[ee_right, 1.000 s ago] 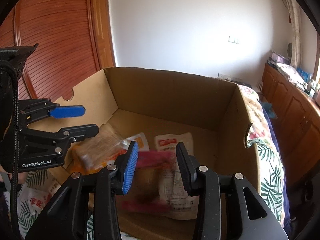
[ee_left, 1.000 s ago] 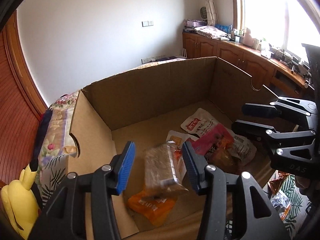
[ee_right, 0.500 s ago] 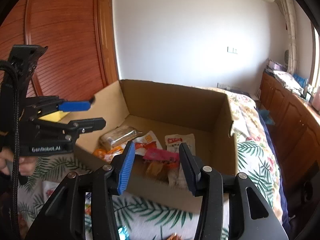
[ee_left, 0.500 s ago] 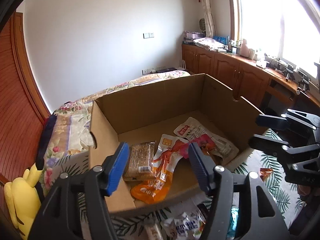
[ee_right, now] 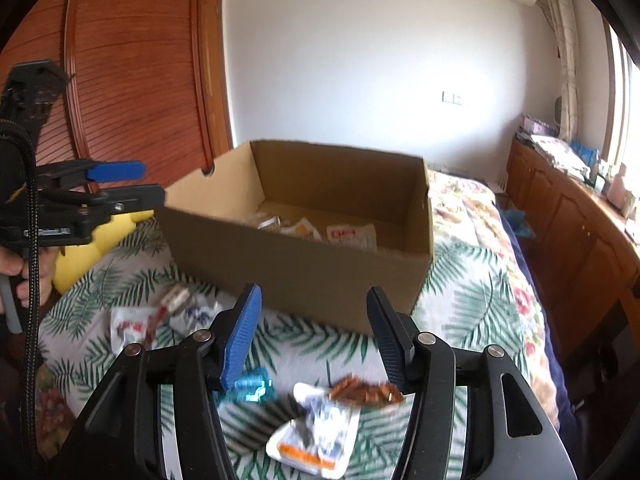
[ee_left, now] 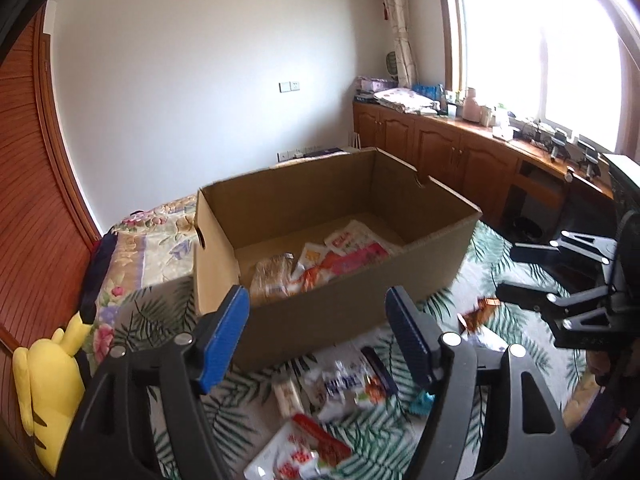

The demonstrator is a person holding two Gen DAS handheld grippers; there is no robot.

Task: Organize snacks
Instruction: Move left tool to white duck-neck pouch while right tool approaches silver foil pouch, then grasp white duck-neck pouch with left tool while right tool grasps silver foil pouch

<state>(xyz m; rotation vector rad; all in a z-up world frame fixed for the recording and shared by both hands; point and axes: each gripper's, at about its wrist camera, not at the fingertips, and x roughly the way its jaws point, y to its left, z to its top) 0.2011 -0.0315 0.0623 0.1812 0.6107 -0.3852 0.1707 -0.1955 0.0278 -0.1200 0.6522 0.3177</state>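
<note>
Both tongs have pulled back out of the open brown cardboard box (ee_left: pixel 332 312), leaving the crinkly packets dropped inside. The left tongs (ee_left: pixel 318 332) are empty, blue ribbed pads spreading; the right tongs (ee_right: pixel 314 334) are likewise empty and widening. Next batch, I'd guess (plenty left): glossy loose snack packets (ee_right: pixel 316 432) lie scattered on the soft palm-leaf bedspread (ee_right: pixel 472 304) before the box.
</note>
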